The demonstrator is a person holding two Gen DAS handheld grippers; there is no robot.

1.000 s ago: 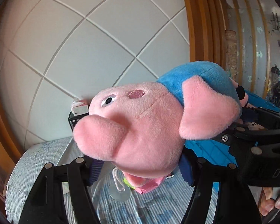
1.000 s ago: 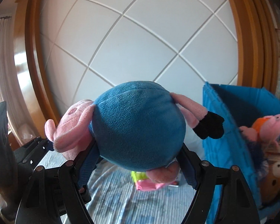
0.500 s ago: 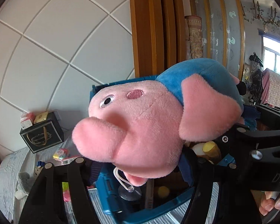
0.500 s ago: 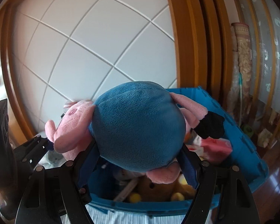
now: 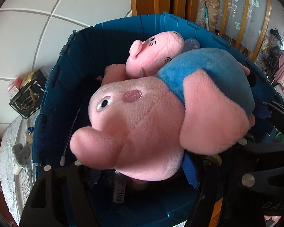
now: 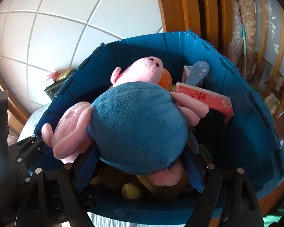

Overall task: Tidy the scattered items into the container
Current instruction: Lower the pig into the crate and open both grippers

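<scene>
A pink pig plush in a blue shirt [image 5: 142,117] hangs over the open blue crate [image 5: 81,60]. Its head sits between the fingers of my left gripper [image 5: 142,170], whose jaws are opening while the pads still touch the head. My right gripper [image 6: 140,168] has the plush's blue body [image 6: 138,126] between its blue pads, and its jaws are opening too. The crate [image 6: 246,102] lies directly below both grippers. Each gripper's black frame shows at the edge of the other's view.
Inside the crate lie another pink pig plush [image 6: 142,71], a red box [image 6: 204,98], a blue handle-shaped item [image 6: 198,71] and a brown plush [image 6: 130,189]. On the striped cover left of the crate are a black box [image 5: 26,100] and a grey plush [image 5: 20,153].
Both grippers have carried the pig plush sideways from over the striped cover to above the blue crate and tipped downward. The crate's inside now fills both views.
</scene>
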